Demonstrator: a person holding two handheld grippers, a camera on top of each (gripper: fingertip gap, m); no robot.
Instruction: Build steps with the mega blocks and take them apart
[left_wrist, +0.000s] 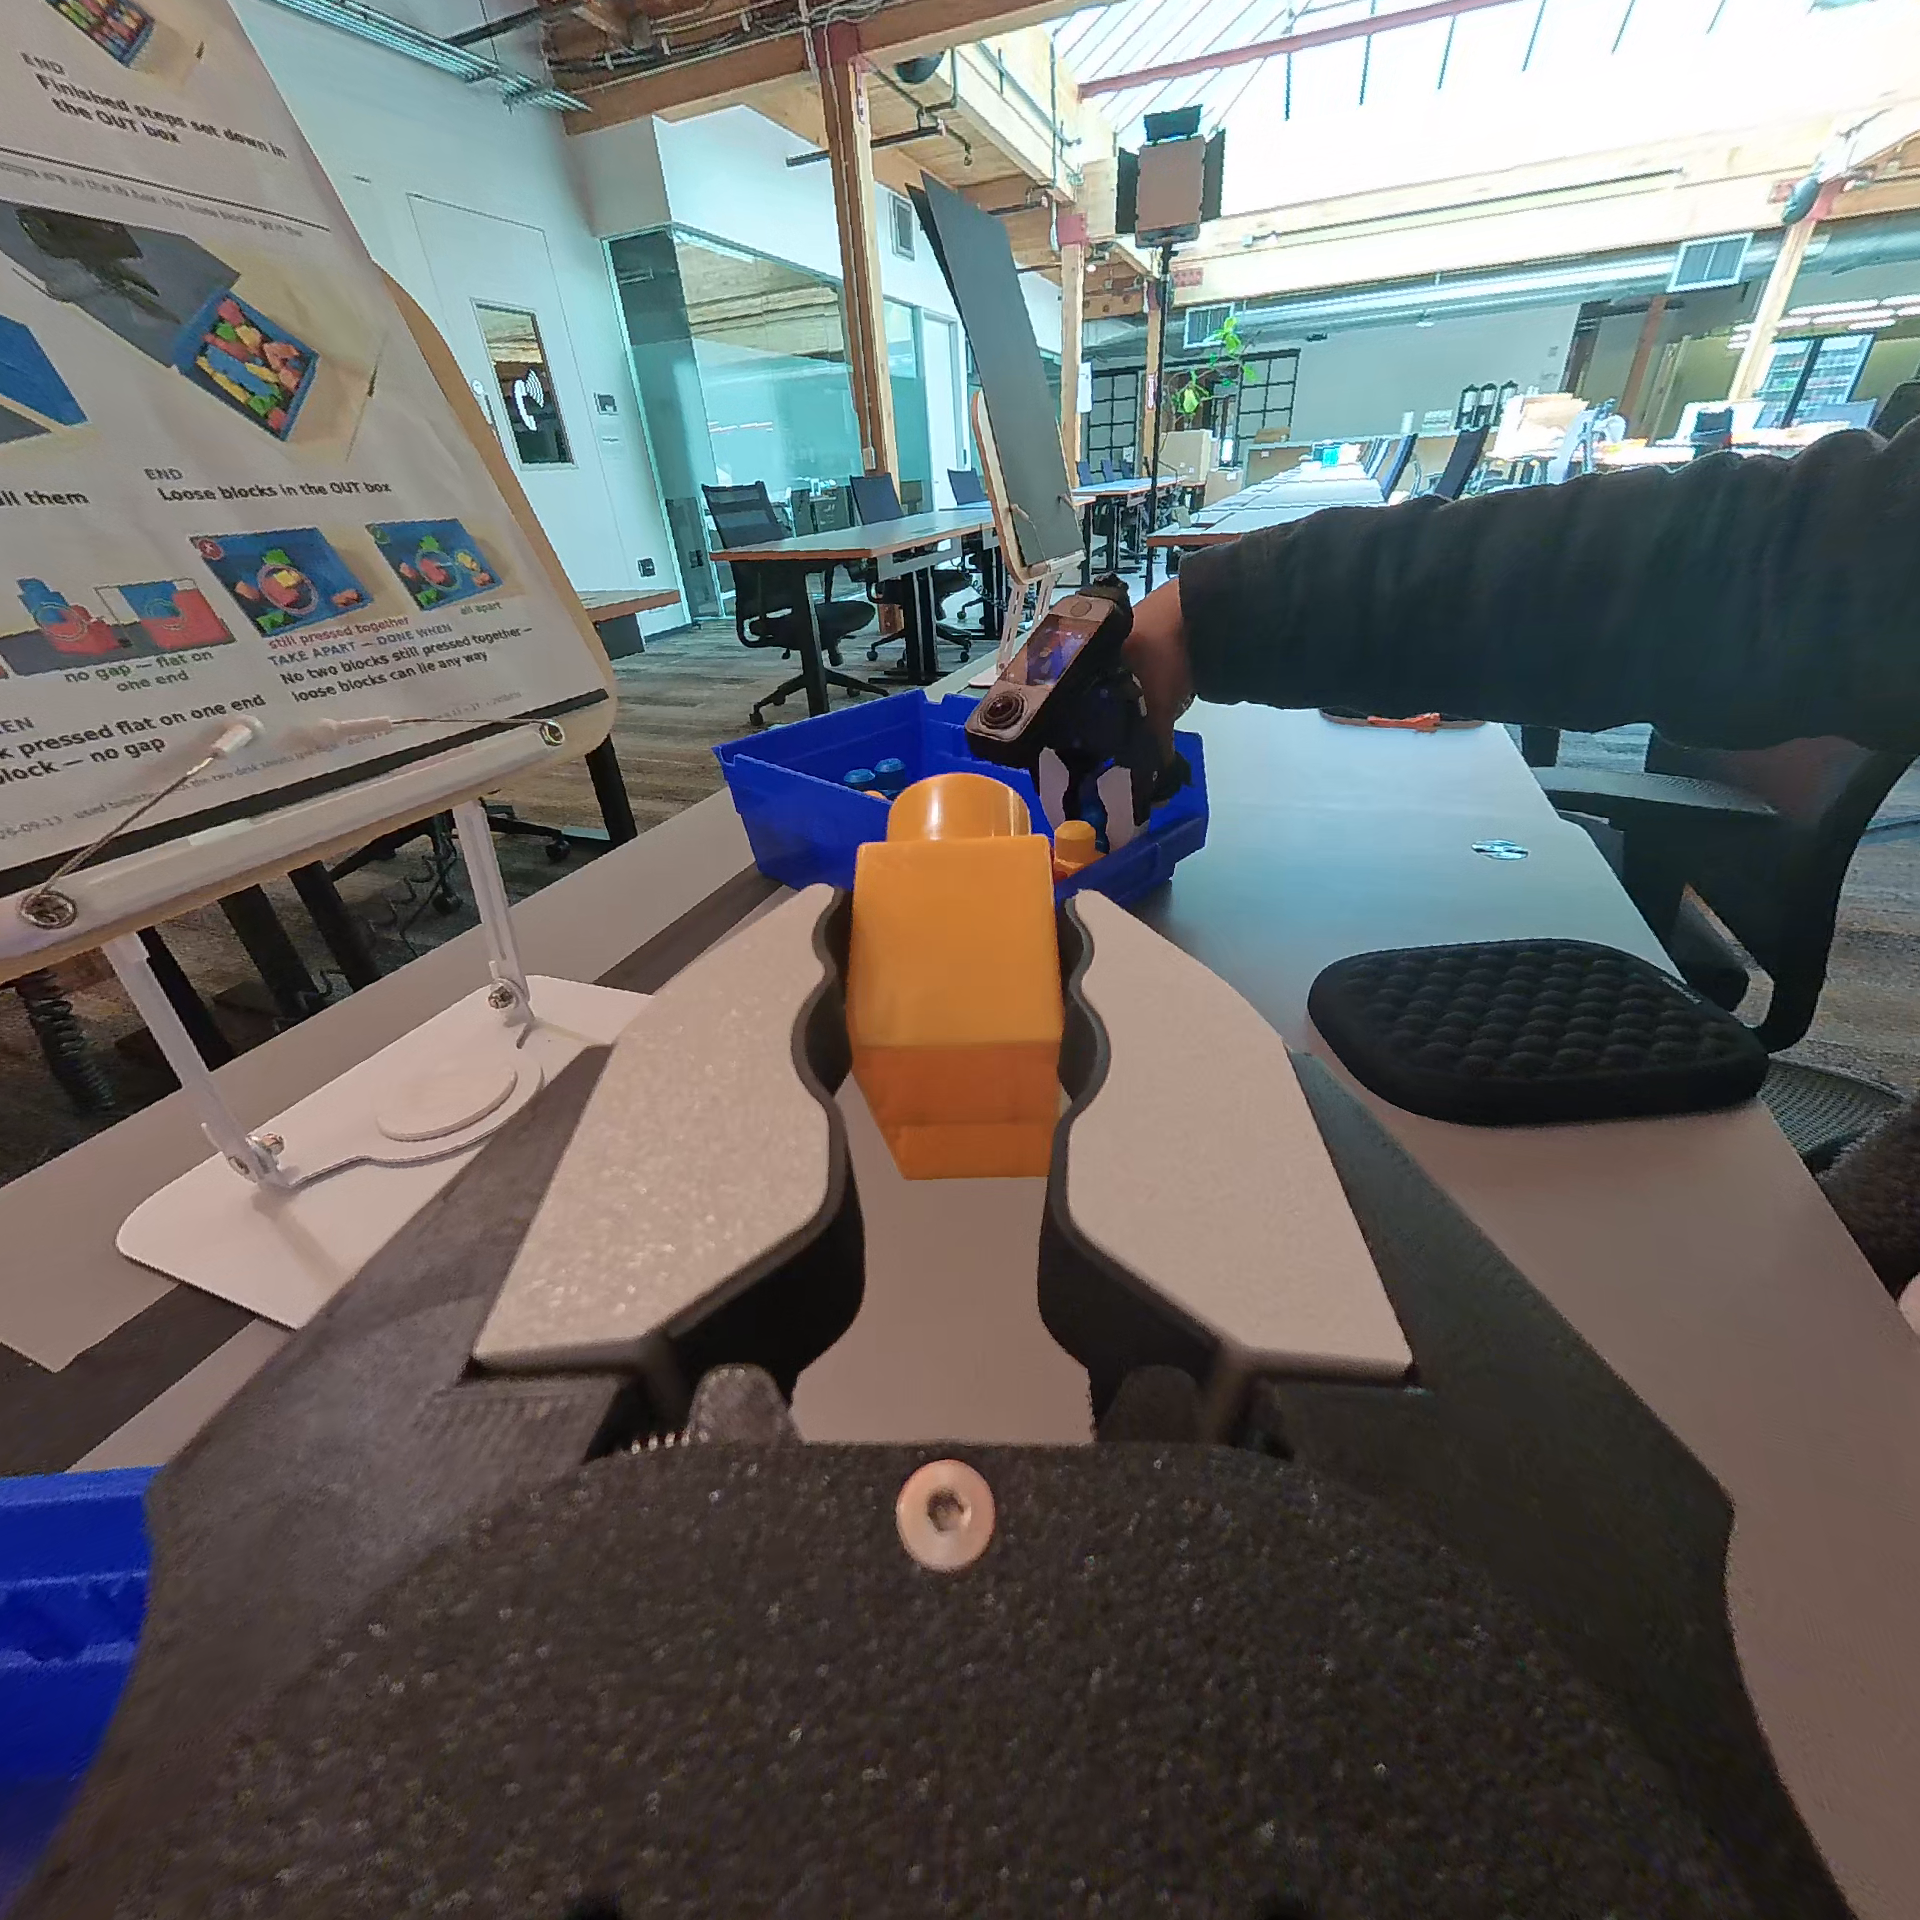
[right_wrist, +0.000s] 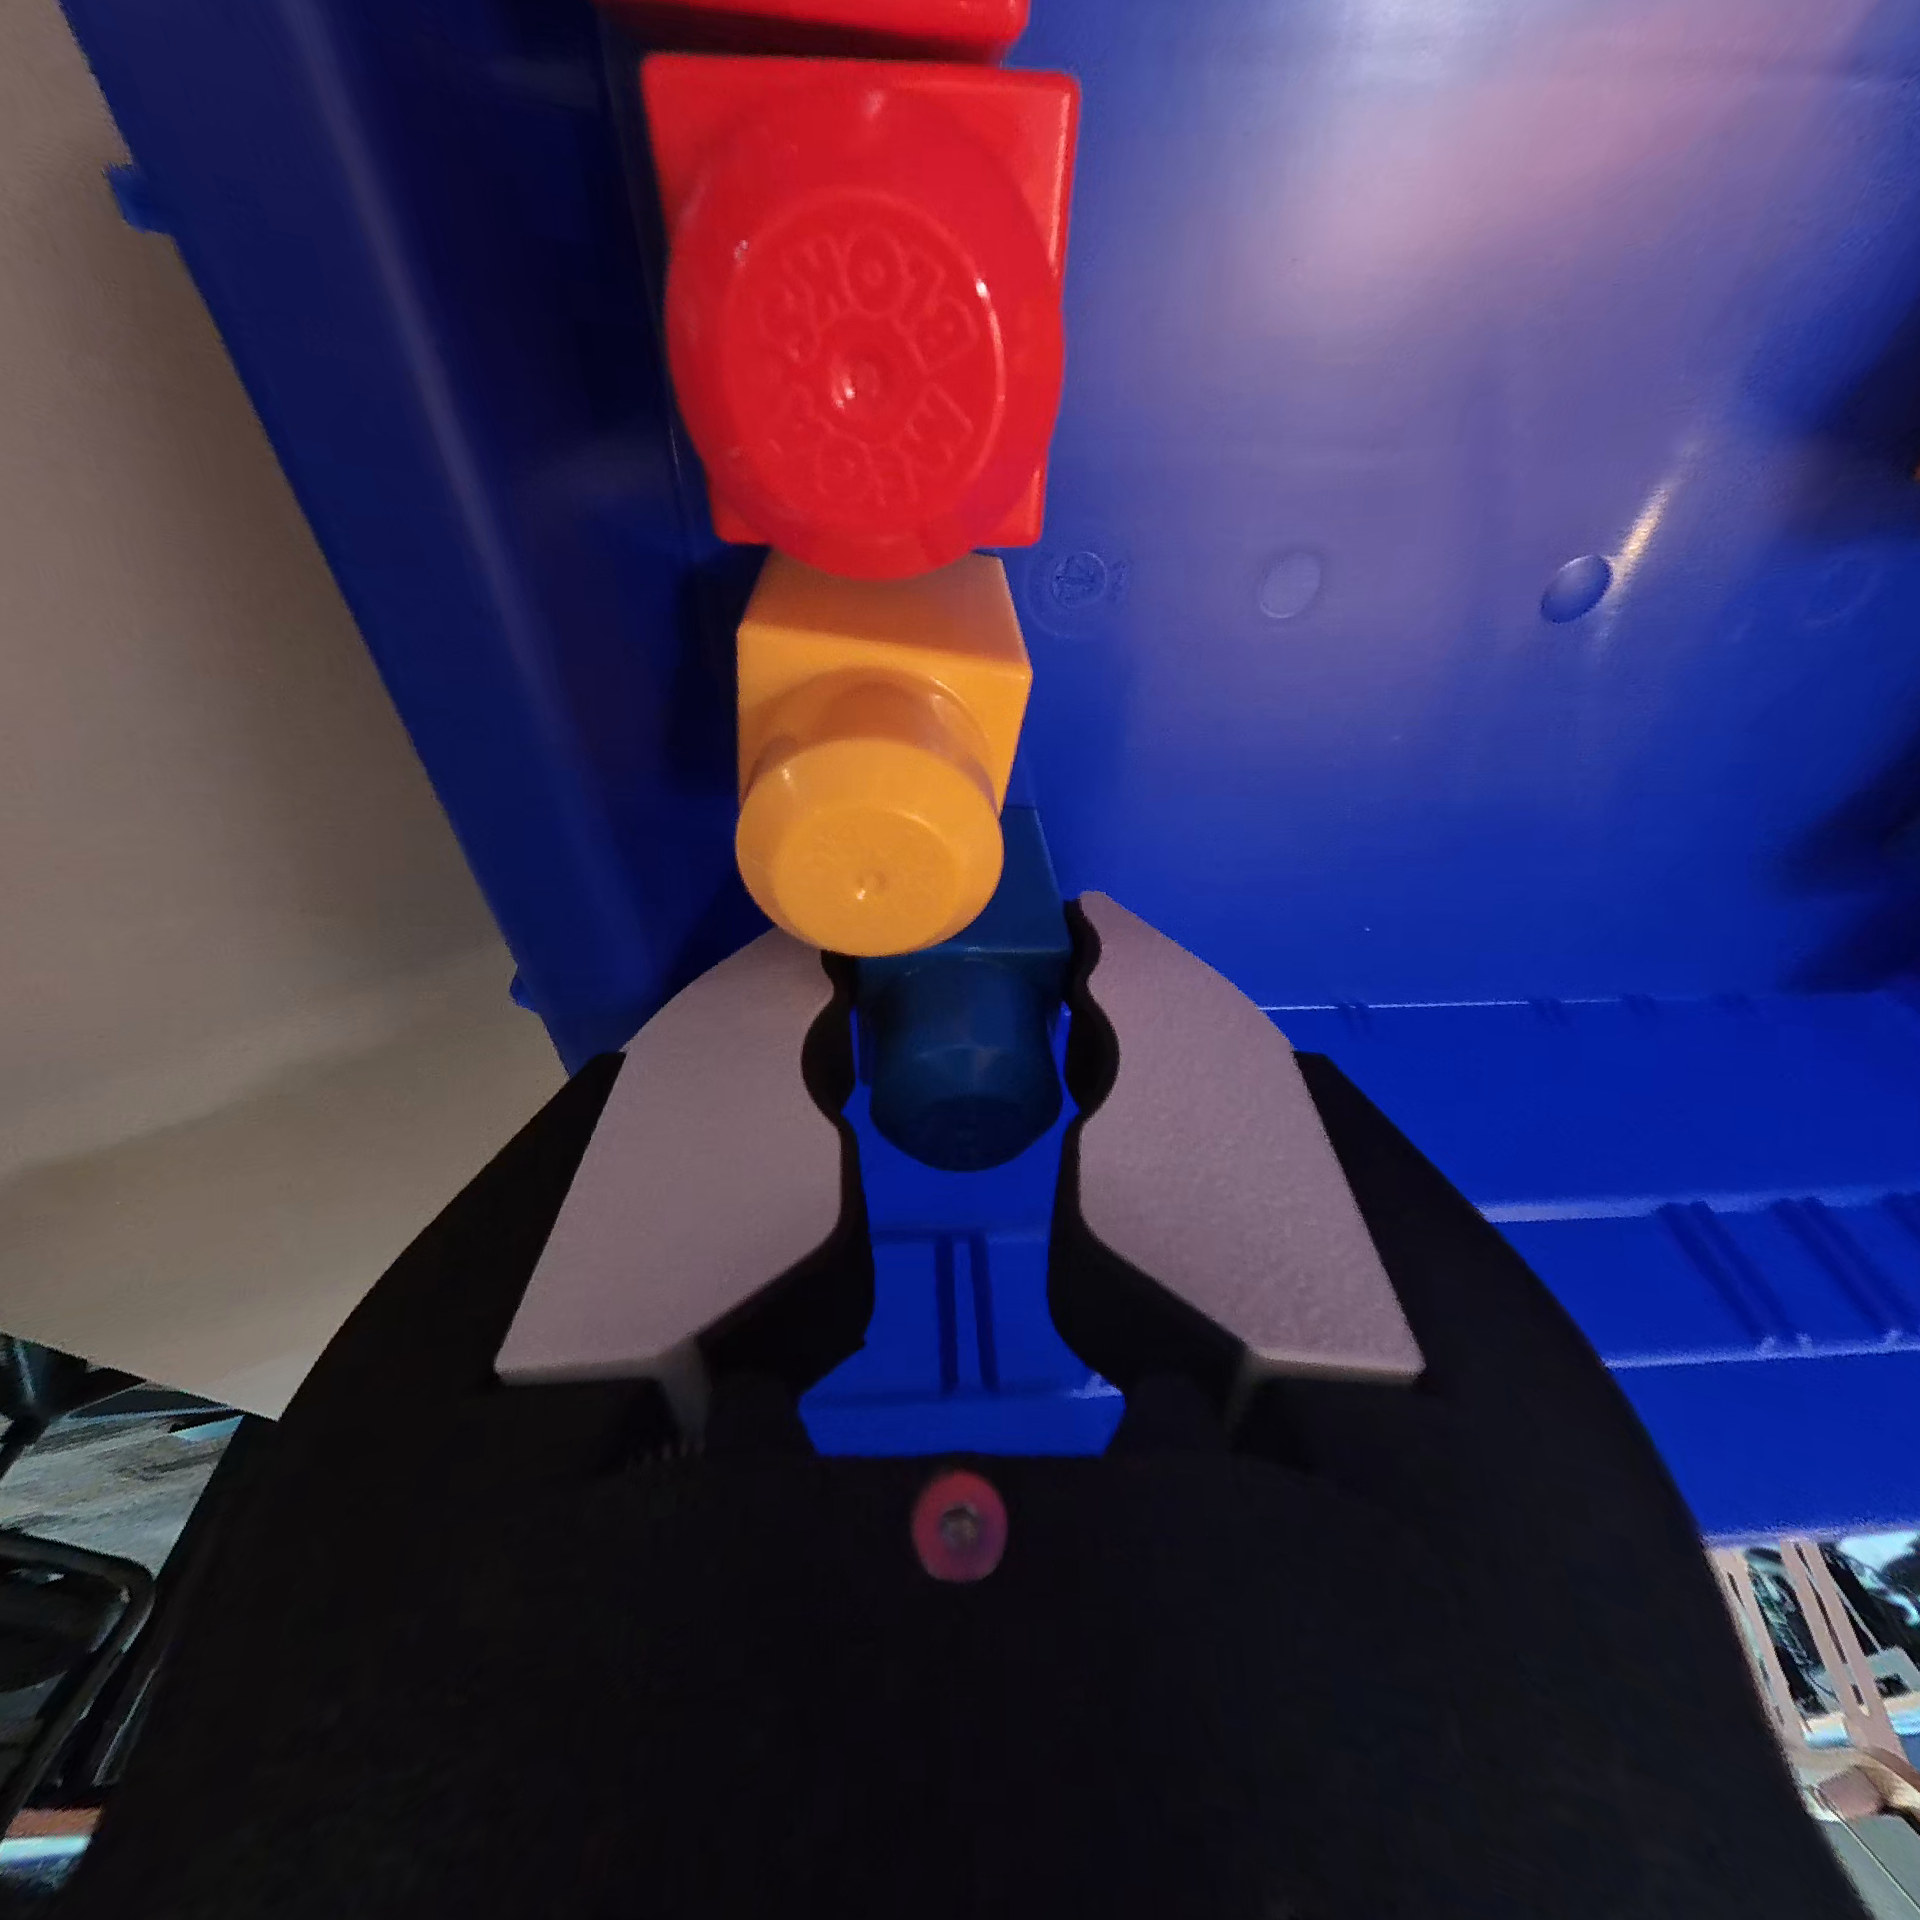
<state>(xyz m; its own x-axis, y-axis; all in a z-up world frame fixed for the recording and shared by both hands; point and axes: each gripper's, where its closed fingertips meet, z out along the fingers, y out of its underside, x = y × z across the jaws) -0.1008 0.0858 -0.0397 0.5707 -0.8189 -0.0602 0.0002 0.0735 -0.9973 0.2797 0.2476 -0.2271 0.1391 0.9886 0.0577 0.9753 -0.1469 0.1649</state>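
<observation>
Two blocks gripped, one by each gripper, at the blue bin.

An orange block (left_wrist: 954, 997) is clamped in the left gripper (left_wrist: 954, 935) above the grey table (left_wrist: 1455, 1299), short of the blue bin (left_wrist: 821, 779), stud pointing away. Inside the bin, a blue block (right_wrist: 961, 1039) is clamped by the right gripper (right_wrist: 958, 961), stud facing the camera; beyond it, one orange block (right_wrist: 883, 748) and one red block (right_wrist: 862, 312) are lined up.

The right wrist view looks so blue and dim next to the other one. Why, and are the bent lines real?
Right wrist view: the hand-held gripper sits inside the blue bin, whose walls tint and shade everything, with soft glare patches. Left wrist view: bright skylit room; the wide lens bows the table edge and the sign stand.
</observation>
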